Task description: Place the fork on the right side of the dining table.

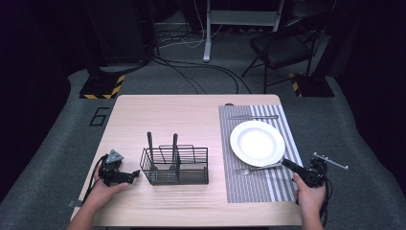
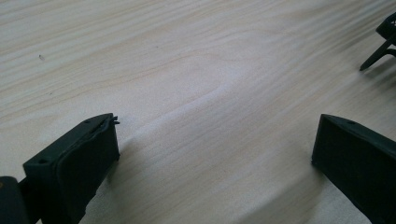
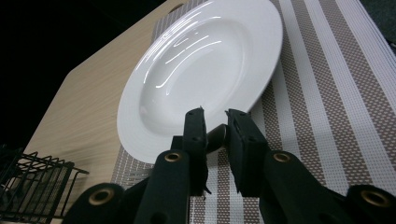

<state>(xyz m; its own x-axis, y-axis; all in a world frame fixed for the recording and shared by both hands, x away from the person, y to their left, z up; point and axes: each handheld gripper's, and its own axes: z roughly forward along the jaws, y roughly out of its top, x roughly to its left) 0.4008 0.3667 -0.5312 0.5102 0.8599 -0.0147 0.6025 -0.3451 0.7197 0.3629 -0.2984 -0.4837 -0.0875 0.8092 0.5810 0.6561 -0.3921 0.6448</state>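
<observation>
The fork (image 1: 257,168) lies flat on the striped placemat (image 1: 268,189), just in front of the white plate (image 1: 257,143). Its long axis runs across the bench (image 1: 182,115), tines pointing left toward the wire caddy (image 1: 175,166). The right gripper (image 3: 215,122) has its fingers clamped on the fork's handle end. The left gripper (image 1: 125,176) rests on the bench, fingers apart.

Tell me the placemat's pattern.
Grey-brown and white stripes on the placemat, clearest in the right gripper view.
</observation>
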